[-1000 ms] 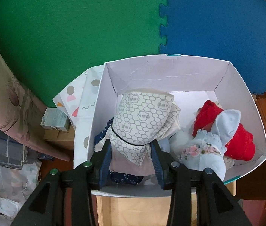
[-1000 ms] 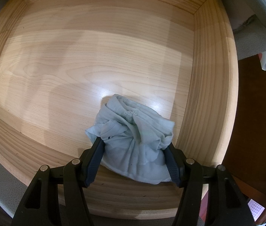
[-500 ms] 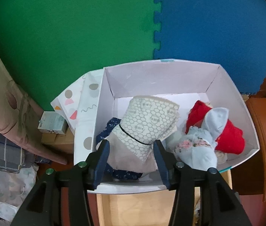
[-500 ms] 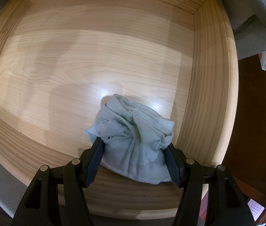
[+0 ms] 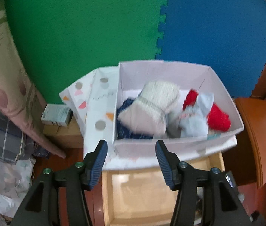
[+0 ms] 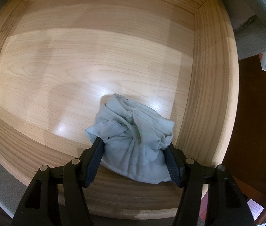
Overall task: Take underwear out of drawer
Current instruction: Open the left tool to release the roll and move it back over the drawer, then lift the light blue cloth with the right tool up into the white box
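Right gripper (image 6: 133, 146) points straight down into the wooden drawer (image 6: 208, 86), pads pressed on both sides of a bunched pale-blue underwear (image 6: 133, 137), so it's clamped on the cloth w/ the bundle bulging up betw. the fingers. Bundle sits on the drawer floor near the front wall & close to the right-hand wall; rest of the drawer floor is bare, glossy wood. Left gripper (image 5: 131, 148) hangs over the near rim of a white cardboard box (image 5: 170, 146), jaws opening, nothing betw. them, pads not touching any cloth. Below its fingers a strip of the light wood drawer shows, box sitting just past it. Inside the box: a beige/white patterned folded garment (image 5: 151, 105) on top of a navy piece (image 5: 127, 120) at left-centre, a light-blue piece (image 5: 198, 118) to the right, a red item (image 5: 217, 118) behind that; this view is blurred so detail is soft. Left of the box, touching it, a white lid or flap w/ coloured dots (image 5: 97, 113), then a small carton (image 5: 56, 115) and fabric piles. Beyond: green foam mat (image 5: 86, 28) joined to blue foam mat (image 5: 217, 22).
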A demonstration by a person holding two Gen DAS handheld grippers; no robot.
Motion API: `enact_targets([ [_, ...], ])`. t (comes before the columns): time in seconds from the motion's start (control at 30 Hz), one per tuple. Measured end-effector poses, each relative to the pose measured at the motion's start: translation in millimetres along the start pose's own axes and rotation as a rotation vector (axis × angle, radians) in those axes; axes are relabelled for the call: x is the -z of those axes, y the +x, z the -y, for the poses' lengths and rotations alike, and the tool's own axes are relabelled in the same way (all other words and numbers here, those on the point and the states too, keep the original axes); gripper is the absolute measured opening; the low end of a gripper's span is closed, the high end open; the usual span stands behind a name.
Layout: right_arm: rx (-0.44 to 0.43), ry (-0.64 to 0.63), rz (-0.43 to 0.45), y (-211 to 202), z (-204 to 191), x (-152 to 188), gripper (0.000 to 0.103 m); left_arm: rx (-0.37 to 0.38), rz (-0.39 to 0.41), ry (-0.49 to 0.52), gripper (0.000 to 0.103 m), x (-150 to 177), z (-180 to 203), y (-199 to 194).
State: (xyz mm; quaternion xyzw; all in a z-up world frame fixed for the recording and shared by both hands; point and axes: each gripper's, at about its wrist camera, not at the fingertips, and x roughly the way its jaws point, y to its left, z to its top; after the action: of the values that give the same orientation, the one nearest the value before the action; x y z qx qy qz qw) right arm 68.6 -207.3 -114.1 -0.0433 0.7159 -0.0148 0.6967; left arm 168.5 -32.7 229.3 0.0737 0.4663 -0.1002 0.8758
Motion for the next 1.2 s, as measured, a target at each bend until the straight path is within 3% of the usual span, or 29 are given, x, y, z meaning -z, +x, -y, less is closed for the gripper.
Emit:
enact_targets([
  [0.27,0.004,-0.002,-0.009,0,-1,-2,0.058,-0.063,-0.017,-0.05,0.054,77,-14,19],
  [0.4,0.006,0.002,-0.018,2,0,-3,0.058,-0.029,-0.096,-0.104,0.055,109,-17,51],
  [0.53,0.01,0.001,-0.024,2,1,-6,0.058,-0.053,-0.148,-0.109,0.054,133,-16,82],
  [0.83,0.015,0.007,-0.028,2,0,-6,0.059,-0.082,-0.185,-0.089,0.054,145,-14,105],
  [0.97,0.015,0.007,-0.029,2,0,-6,0.059,-0.062,-0.211,-0.096,0.054,147,-13,111],
  [1.2,0.001,0.02,-0.025,2,4,-5,0.056,-0.074,-0.197,-0.082,0.055,146,-9,113],
])
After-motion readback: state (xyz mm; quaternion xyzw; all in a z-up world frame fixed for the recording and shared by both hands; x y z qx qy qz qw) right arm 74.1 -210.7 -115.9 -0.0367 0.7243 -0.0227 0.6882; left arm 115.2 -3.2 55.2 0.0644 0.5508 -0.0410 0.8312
